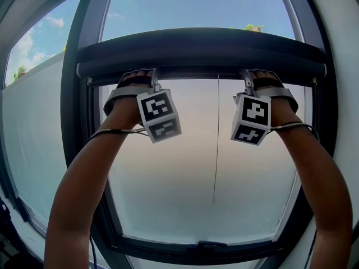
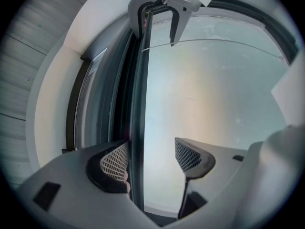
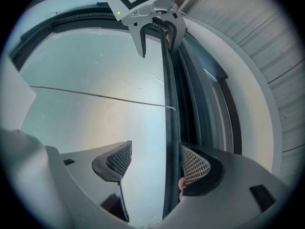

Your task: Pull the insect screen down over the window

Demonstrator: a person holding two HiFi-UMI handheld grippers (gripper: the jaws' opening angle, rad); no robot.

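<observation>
With jaws apart, the left gripper and right gripper each straddle the insect screen's pull bar, high on the window, nearer one jaw than the other; pulling before closing, or unevenly, could let it slip free or jam askew.

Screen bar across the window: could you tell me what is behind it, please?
Behind the screen bar, window glass shows above and below it, with blue sky above. The strip behind is covered.
</observation>
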